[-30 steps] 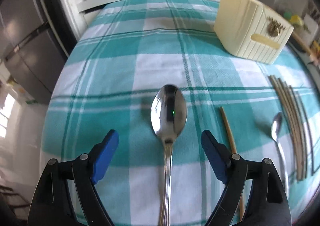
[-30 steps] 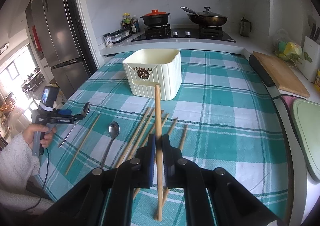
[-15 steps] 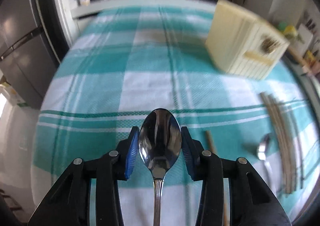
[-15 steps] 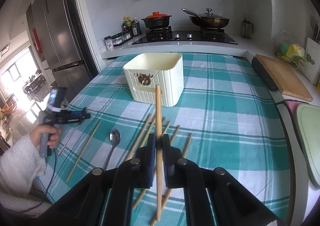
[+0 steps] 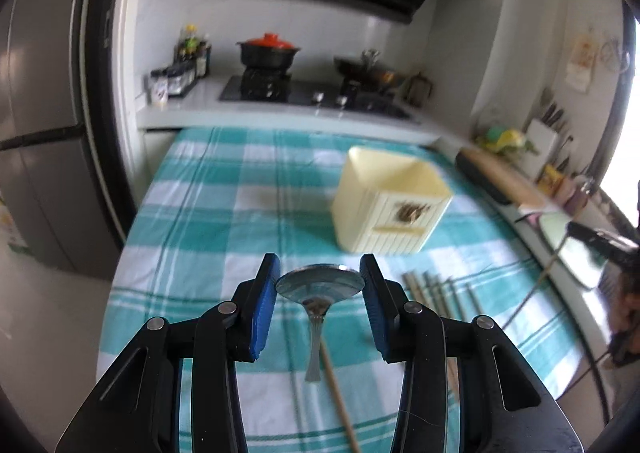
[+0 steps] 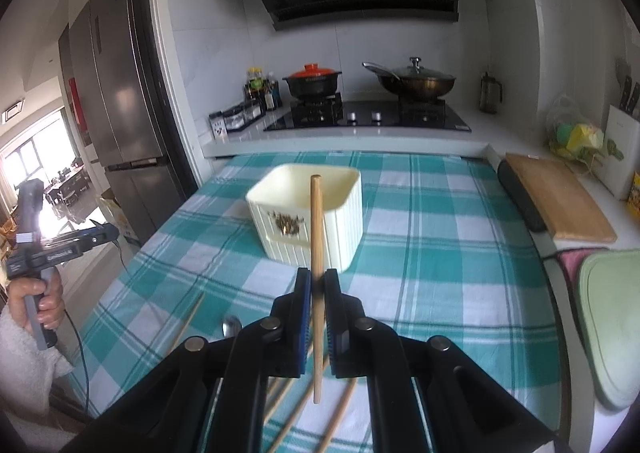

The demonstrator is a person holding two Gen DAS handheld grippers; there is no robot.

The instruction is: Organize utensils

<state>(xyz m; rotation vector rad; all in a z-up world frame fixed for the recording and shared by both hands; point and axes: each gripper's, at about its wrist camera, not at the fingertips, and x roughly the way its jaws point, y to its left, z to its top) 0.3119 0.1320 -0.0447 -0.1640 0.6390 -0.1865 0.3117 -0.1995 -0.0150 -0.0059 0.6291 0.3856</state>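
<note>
Steel spoon [image 5: 320,285], shiny oval bowl, clamped in left hand-held gripper [image 5: 320,287]; right hand-held gripper [image 6: 316,289] pinches round wooden chopstick [image 6: 317,253].

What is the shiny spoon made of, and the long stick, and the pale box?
The spoon looks like polished metal, probably steel: its bowl mirrors the room. The stick, a chopstick, seems to be plain wood or bamboo: matt tan, with no shine. The box looks like cream plastic: smooth, evenly coloured, with moulded ribs down its sides, though glazed ceramic cannot be ruled out.
</note>
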